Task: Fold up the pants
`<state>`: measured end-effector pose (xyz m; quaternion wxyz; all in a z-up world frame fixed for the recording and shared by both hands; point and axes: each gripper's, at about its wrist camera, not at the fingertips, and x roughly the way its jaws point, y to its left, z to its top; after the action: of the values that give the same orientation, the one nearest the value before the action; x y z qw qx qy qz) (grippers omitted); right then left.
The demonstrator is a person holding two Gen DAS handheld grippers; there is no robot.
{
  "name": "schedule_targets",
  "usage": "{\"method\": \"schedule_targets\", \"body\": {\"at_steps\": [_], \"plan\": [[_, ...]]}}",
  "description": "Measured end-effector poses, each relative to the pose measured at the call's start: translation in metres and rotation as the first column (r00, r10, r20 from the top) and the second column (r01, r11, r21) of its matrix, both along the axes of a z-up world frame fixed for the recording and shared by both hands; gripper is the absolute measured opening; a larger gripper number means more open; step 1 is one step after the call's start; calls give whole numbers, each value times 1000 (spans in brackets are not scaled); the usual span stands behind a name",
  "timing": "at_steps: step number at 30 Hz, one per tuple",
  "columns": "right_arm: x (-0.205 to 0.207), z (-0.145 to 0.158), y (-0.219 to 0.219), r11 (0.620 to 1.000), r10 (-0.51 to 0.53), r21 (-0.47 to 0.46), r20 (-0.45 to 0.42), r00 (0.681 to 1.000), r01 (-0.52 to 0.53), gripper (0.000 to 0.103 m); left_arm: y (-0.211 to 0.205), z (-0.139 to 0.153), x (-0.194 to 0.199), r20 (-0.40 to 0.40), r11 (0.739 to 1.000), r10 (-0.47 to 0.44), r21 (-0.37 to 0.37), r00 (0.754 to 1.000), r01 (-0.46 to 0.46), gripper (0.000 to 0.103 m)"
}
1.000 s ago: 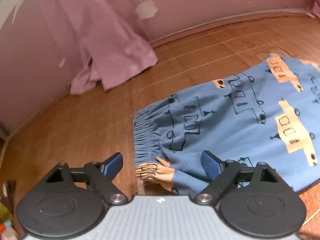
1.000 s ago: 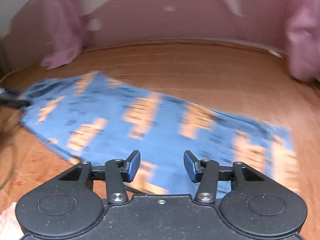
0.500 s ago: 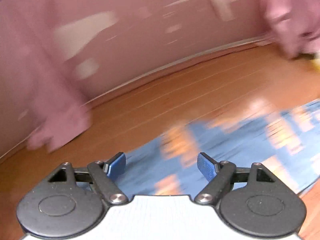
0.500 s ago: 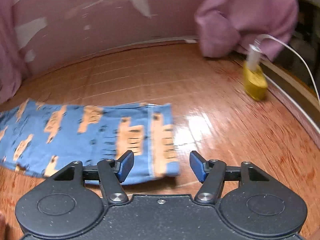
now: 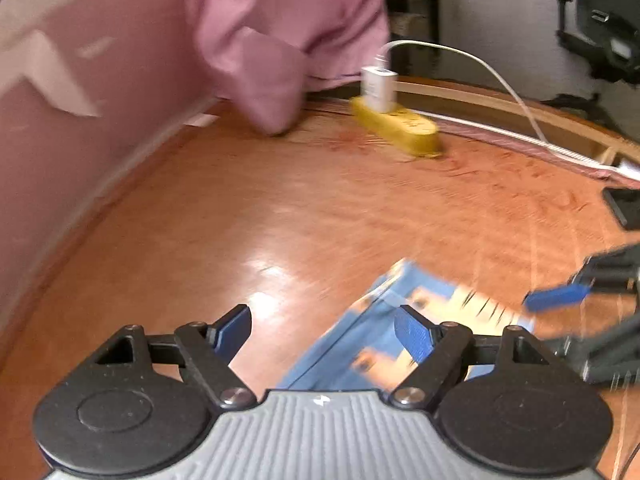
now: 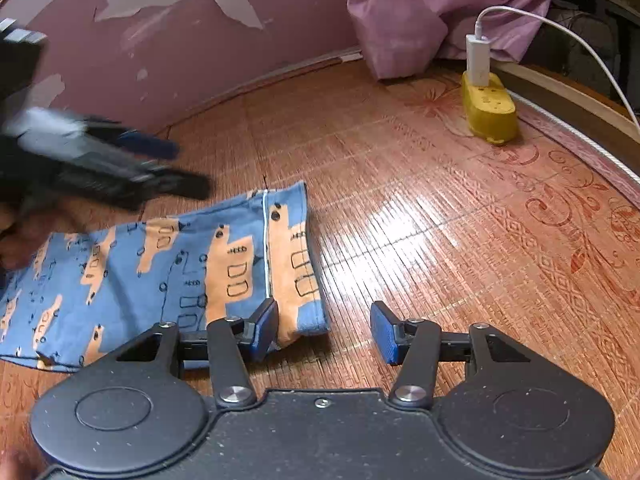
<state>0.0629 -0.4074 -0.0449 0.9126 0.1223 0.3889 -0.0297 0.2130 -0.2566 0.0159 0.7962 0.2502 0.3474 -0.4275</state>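
Blue pants [image 6: 168, 272] with an orange vehicle print lie flat on the wood-pattern floor [image 6: 440, 208], stretched out long, just ahead and left of the right tongs [image 6: 324, 330]. Hem end sits right at the right tongs' left pad; the rest runs off to the left, out of frame. Long axis: roughly left-right across the right wrist view, hem toward the tongs, other end not visible. In the left wrist view the hem corner [image 5: 404, 320] shows between and just past the left tongs [image 5: 322, 330], blurred.

Right tongs: released, jaws wide, nothing between them, hem edge just beside the left pad. Left tongs: also released, jaws spread, nothing gripped; fabric shows in the gap but whether it is touched cannot be told through the blur.

Progress, as a judgement: early. Pants look laid out flat, possibly already doubled leg on leg, can't confirm. No crosswise fold visible. Both tongs hang near the hem, so the likely step is grabbing the hem corners to carry them toward the far end. Left to do: grip, lift, fold over, flatten.

Yellow power strip [image 6: 488, 112] with a white charger and a pink curtain [image 6: 420, 12] are well ahead of the tongs, clear of the pants.
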Motion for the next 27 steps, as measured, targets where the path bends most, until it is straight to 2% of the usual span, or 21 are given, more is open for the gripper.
{"method": "schedule_targets", "body": {"at_steps": [4, 6, 8, 9, 11, 12, 13, 14, 17, 18, 20, 24, 27], "plan": [[2, -1, -1, 1000, 10, 7, 7, 1000, -10, 65, -28, -21, 25, -145, 1000, -14, -1, 989, 14, 85], [2, -2, 1, 1000, 18, -3, 9, 1000, -18, 66, -35, -32, 35, -182, 1000, -12, 20, 983, 16, 84], [3, -2, 3, 1000, 30, -5, 10, 999, -30, 66, -38, -39, 41, -205, 999, -19, 31, 979, 26, 74], [3, -2, 3, 999, 36, -2, 11, 999, -36, 66, -39, -42, 43, -221, 999, -21, 34, 975, 29, 66], [1, -2, 4, 999, 42, 7, 14, 999, -42, 66, -40, -43, 44, -228, 999, -33, 15, 973, 38, 57], [2, -2, 4, 999, 43, 11, 14, 999, -43, 66, -40, -43, 41, -228, 998, -51, 17, 972, 56, 49], [2, -2, 5, 999, 45, 16, 17, 999, -45, 66, -43, -43, 39, -219, 997, -69, 18, 973, 75, 36], [2, -2, 5, 999, 47, 21, 18, 999, -48, 66, -46, -42, 36, -212, 996, -81, 20, 974, 88, 35], [1, -2, 4, 998, 49, 25, 20, 999, -49, 66, -49, -38, 24, -142, 994, -99, 30, 985, 104, 24], [1, -1, 3, 999, 46, 27, 22, 999, -46, 66, -48, -37, 18, -100, 993, -110, 34, 989, 114, 18], [1, 0, 0, 999, 35, 32, 30, 999, -36, 66, -43, -33, 3, 10, 990, -138, 35, 990, 138, 17], [5, 3, -16, 998, 35, 57, 56, 998, -38, 69, -31, -27, -28, 165, 979, -206, 36, 965, 203, 16], [13, 7, -27, 995, 66, 76, 81, 995, -72, 69, -26, -23, -40, 216, 973, -229, 26, 949, 229, 16]]}}
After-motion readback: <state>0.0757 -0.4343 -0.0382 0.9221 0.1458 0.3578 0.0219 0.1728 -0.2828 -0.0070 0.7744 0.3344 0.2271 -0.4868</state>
